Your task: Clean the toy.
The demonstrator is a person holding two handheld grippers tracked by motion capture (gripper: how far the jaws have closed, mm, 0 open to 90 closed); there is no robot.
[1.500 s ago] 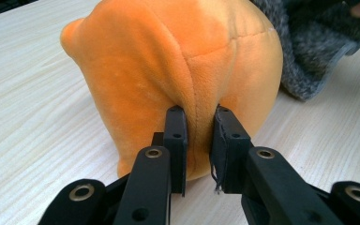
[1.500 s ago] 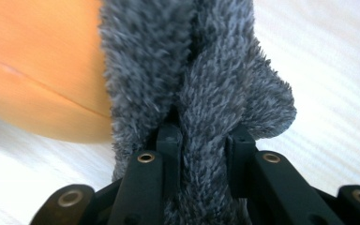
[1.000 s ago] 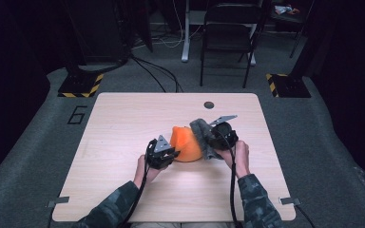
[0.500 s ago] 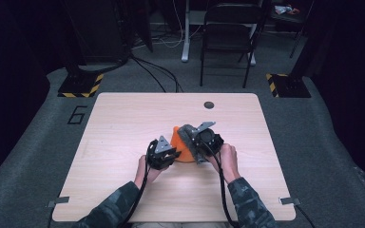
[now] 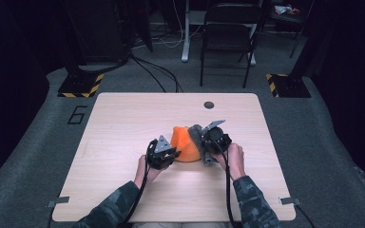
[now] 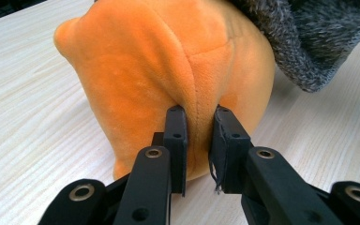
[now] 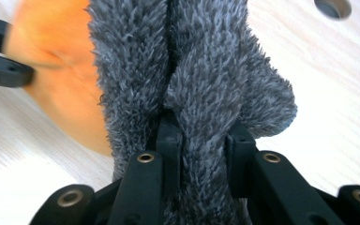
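Dark room with grey carpet; a black chair point(image 5: 228, 35) stands beyond the far edge of the pale wooden table point(image 5: 123, 118), and two yellow-and-black striped floor blocks point(image 5: 81, 85) lie near its far corners. A painted figure "6" point(image 5: 77, 115) marks the carpet just left of the table. A small round cable hole point(image 5: 209, 105) sits near the far edge.

The work lies near the table's middle, a little toward the person's side — bare wood extends widely to the left, to the far edge and to the right, with a narrower strip toward the near edge where both sleeves enter.

The orange plush piece point(image 6: 168, 70) rests on the table between the two grippers. The left gripper point(image 6: 198, 136) pinches a fold of the orange plush along its seam, jaws closed on the fabric. The grey fuzzy cloth point(image 7: 192, 70) drapes against the right side of the orange plush, touching it; the right gripper point(image 7: 201, 136) has its jaws clamped on a thick fold of this grey cloth. In the high view the right gripper point(image 5: 214, 137) tilts above the cloth — the left gripper point(image 5: 161, 152) sits low at the plush's near left.
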